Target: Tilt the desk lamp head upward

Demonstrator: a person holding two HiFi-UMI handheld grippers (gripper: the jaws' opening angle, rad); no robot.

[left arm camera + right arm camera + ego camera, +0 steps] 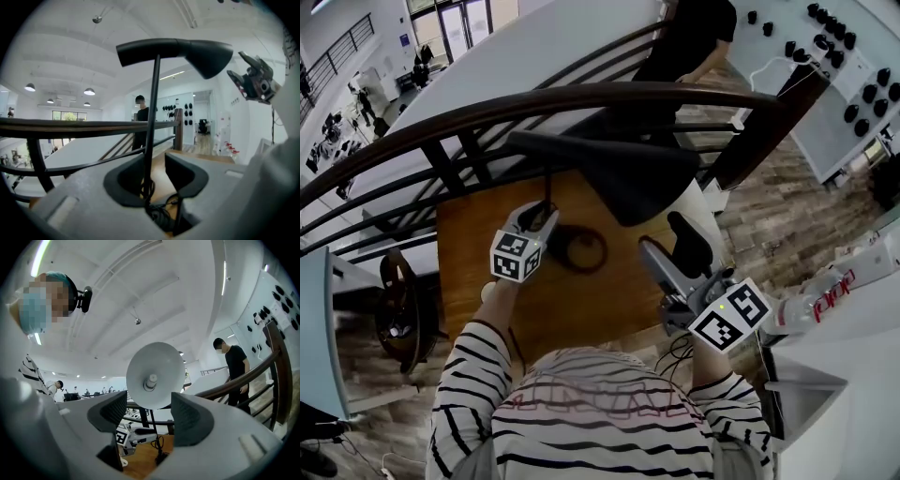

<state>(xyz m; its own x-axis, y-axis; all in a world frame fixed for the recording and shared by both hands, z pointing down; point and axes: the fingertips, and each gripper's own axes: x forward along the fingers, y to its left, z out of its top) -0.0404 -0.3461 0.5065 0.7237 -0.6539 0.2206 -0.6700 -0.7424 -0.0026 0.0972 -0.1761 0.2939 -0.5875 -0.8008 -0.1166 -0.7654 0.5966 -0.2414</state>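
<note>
Left gripper (157,173) has its jaws standing apart. The thin black lamp stem (152,117) rises between them, close to the left jaw, and no pad presses on it. Where the stem meets the table is lost behind the jaws and a tangle of black cable (161,213).

Right gripper (149,411) is also spread and holds nothing. It looks up past its jaws into the white inside of the lamp head (157,376), which hangs beyond them, apart from both. The shade's lower edge is cut off by the jaws.

From the head view the dark lamp head (619,173) lies over the far part of the wooden table (581,309) and covers most of the stem. Only the round base (581,248) shows, just right of the left gripper (546,214).

Both hands are hidden under the marker cubes. Striped sleeves (469,375) reach forward from the near edge, the left low by the base. The right gripper (661,239) sits near the shade's right end, aimed slightly upward.
</note>
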